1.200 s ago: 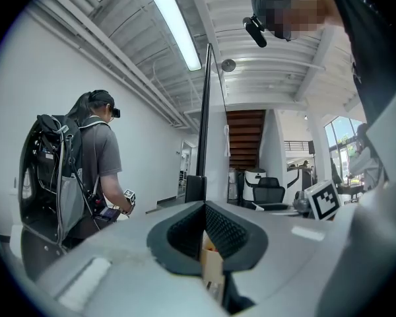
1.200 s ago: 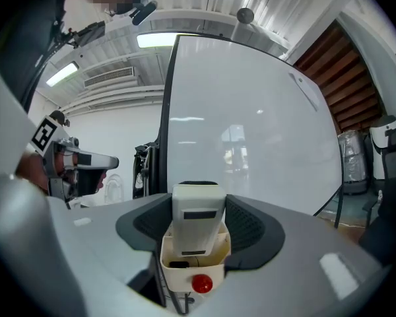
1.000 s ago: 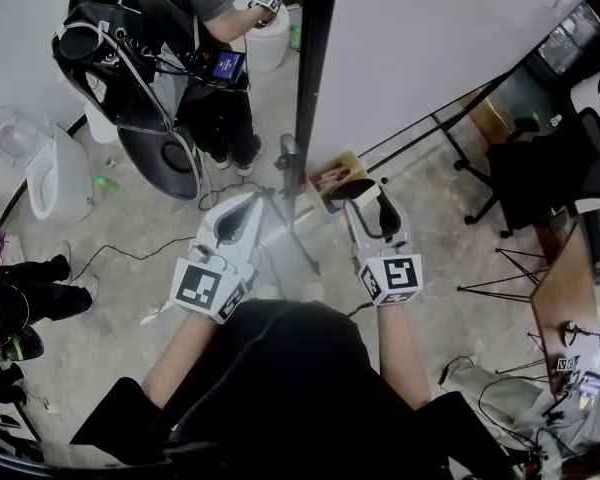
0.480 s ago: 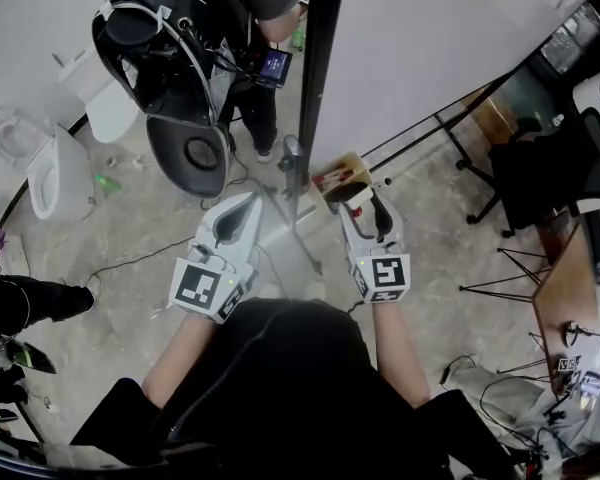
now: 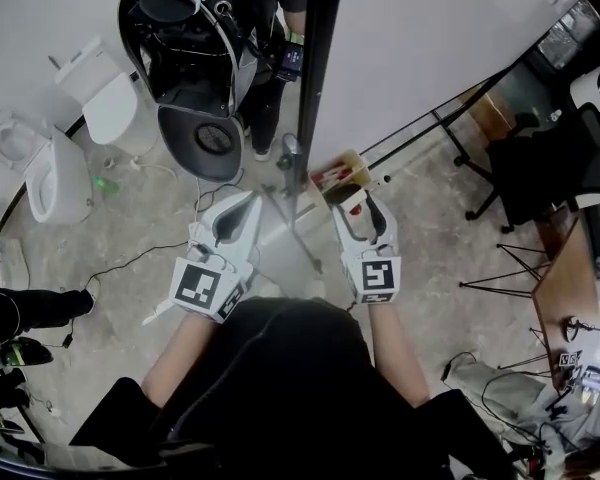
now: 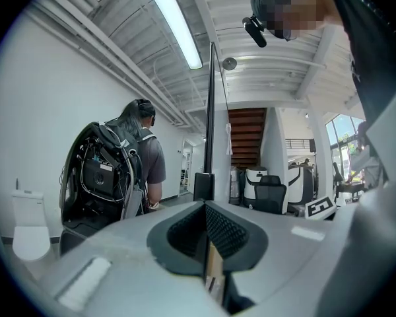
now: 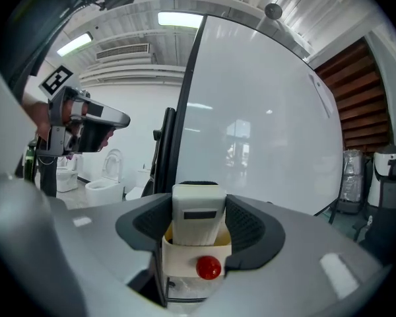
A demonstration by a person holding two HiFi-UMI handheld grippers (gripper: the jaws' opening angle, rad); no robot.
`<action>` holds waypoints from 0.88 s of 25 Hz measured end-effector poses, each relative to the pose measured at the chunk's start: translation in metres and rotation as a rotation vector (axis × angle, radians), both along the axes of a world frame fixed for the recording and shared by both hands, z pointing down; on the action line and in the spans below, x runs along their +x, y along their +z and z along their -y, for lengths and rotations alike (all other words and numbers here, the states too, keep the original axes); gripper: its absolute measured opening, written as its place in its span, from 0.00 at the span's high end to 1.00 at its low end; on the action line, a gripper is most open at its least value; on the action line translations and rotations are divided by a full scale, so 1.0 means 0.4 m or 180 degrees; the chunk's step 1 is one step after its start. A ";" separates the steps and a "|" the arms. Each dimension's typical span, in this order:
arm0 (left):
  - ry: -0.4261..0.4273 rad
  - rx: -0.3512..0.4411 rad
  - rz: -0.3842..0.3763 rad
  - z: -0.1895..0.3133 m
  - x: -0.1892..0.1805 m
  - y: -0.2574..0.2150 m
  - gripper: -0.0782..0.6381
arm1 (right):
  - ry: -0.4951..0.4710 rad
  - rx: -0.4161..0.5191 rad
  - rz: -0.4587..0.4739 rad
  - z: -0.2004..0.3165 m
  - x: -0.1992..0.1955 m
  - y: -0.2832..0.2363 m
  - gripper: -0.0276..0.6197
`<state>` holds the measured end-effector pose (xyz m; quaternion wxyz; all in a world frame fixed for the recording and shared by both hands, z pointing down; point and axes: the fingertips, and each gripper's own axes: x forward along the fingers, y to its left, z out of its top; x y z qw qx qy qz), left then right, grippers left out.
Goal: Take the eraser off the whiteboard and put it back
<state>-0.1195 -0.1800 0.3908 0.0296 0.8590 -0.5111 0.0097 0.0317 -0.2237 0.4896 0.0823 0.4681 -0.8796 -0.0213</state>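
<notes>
Right gripper (image 7: 198, 211): jaws spread wide, pads pressed against both sides of the eraser (image 7: 198, 207).
Eraser: upright, cream with a dark label. Its lower end sits inside a cream holder (image 7: 181, 256) that has a red ball (image 7: 208, 267) on its front.
Holder: in the head view it sits just ahead of the right gripper's tips, close beside the black post (image 5: 318, 58).
Whiteboard (image 7: 264, 124): the blank whiteboard fills the right gripper view behind the eraser, with the post running along its left edge.
Left gripper (image 5: 246, 206): jaws together with nothing in them. It is held level on the other side of the post, apart from the holder.
Bystander: a person (image 6: 135, 164) wearing a black backpack (image 6: 96, 177) stands with back turned beyond the left gripper, left of the post.
Surroundings: two toilets (image 5: 50, 173) stand on the mottled floor (image 5: 130, 228) at the left, and a black office chair (image 5: 555, 168) is at the right.
</notes>
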 end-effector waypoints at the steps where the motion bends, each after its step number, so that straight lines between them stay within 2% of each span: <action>1: 0.0000 -0.0001 -0.0002 -0.001 0.000 0.001 0.88 | -0.0013 0.0022 -0.0059 -0.003 -0.004 0.003 0.55; 4: -0.0010 -0.0002 -0.0019 -0.002 -0.001 0.001 0.88 | -0.0038 0.0075 -0.0174 -0.010 -0.012 0.017 0.55; 16: 0.0032 0.0002 0.0022 -0.011 -0.014 0.001 0.88 | 0.0018 -0.0012 -0.0030 -0.005 -0.015 0.016 0.54; 22: 0.0049 0.0002 0.0028 -0.014 -0.010 0.005 0.88 | 0.0004 -0.0024 -0.0015 -0.004 -0.010 0.017 0.50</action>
